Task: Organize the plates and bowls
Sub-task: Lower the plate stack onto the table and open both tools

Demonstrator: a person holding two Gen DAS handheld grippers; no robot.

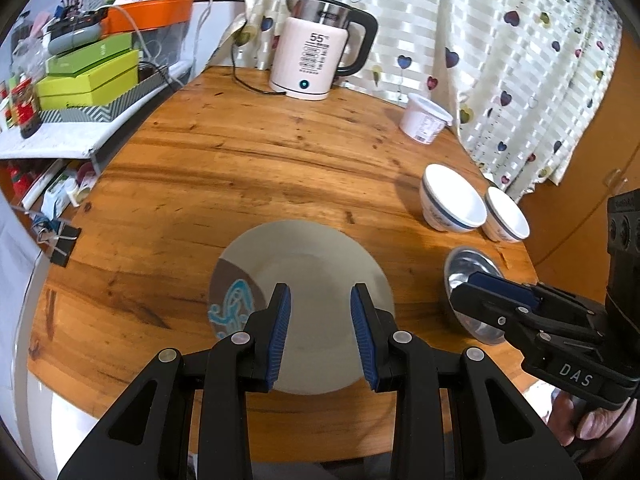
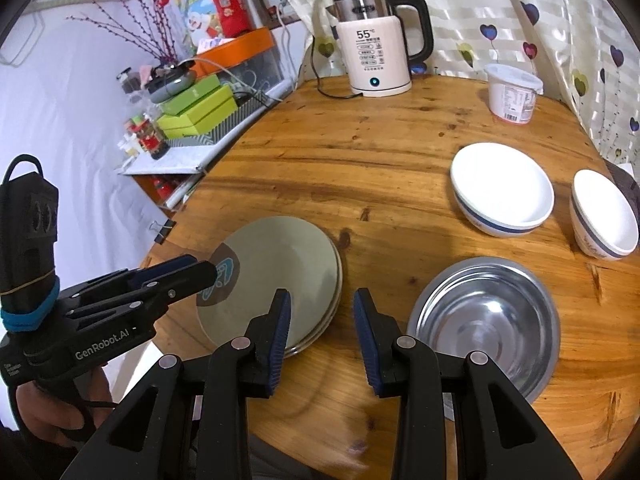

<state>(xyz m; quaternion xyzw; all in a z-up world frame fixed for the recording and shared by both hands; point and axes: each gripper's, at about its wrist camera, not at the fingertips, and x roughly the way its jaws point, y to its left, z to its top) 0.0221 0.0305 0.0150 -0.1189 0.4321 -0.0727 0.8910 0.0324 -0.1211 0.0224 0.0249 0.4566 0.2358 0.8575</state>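
Observation:
A stack of grey-green plates with a blue pattern on one side lies near the table's front edge. My left gripper is open and empty just above the stack; it also shows in the right wrist view. A steel bowl sits right of the plates. My right gripper is open and empty above bare table between the plates and the steel bowl; in the left wrist view it hangs over that bowl. Two white bowls with blue bands stand farther back right.
A pink electric kettle with its cord stands at the back of the round wooden table. A white lidded tub stands at the back right. A cluttered shelf with green boxes is on the left. A curtain hangs behind.

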